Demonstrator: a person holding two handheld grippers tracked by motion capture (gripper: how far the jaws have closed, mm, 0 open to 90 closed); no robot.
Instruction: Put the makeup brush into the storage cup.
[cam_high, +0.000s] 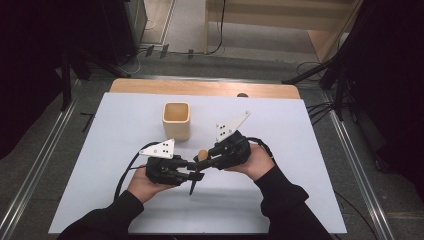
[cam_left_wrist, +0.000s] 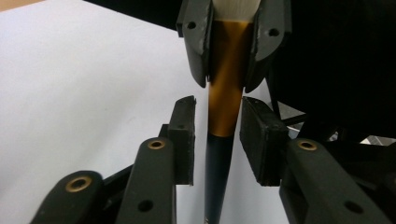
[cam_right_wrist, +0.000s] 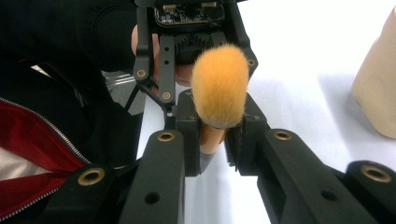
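Observation:
A makeup brush has a fluffy orange head (cam_right_wrist: 219, 86), a gold ferrule (cam_left_wrist: 226, 70) and a dark handle (cam_left_wrist: 217, 177). It hangs low over the white table top (cam_high: 300, 150), with the head up and the handle tip (cam_high: 192, 187) pointing at the near edge. My right gripper (cam_high: 202, 162) is shut on the ferrule just under the bristles, and its jaws clamp it at the top of the left gripper view. My left gripper (cam_high: 191, 173) faces it from the left. The left gripper's pads (cam_left_wrist: 186, 140) stand on either side of the lower ferrule, with a thin gap on the left side.
A tan square cup (cam_high: 176, 120) stands upright on the table behind the grippers, and it also sits at the right edge as the cup (cam_right_wrist: 376, 88) in the right gripper view. Cables trail from both grippers. A wooden strip (cam_high: 200, 87) runs along the table's far edge.

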